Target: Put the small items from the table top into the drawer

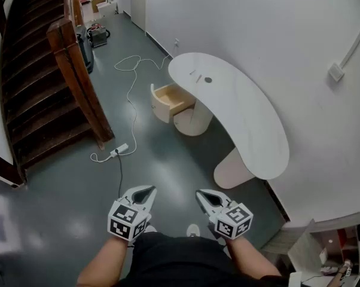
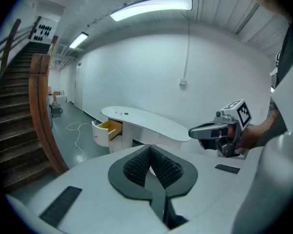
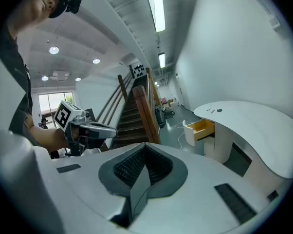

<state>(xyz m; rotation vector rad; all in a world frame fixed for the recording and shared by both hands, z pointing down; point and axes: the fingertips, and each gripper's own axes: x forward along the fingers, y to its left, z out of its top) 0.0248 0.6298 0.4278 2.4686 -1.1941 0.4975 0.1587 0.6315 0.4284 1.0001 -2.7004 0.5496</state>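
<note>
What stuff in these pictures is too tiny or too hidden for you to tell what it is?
- Small items on the table, head view: too far away and too small to name. One looks dark and round, another thin.
- Drawer, left gripper view: it stands open, but its own walls hide the inside.
- Open box, head view: cut off by the bottom right corner, and its contents are unclear.

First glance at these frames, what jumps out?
The curved white table at right, its drawer pulled open at the far end, small items on the top above it. A dark wooden staircase fills the left. Left gripper and right gripper sit shut and empty at bottom.
</note>
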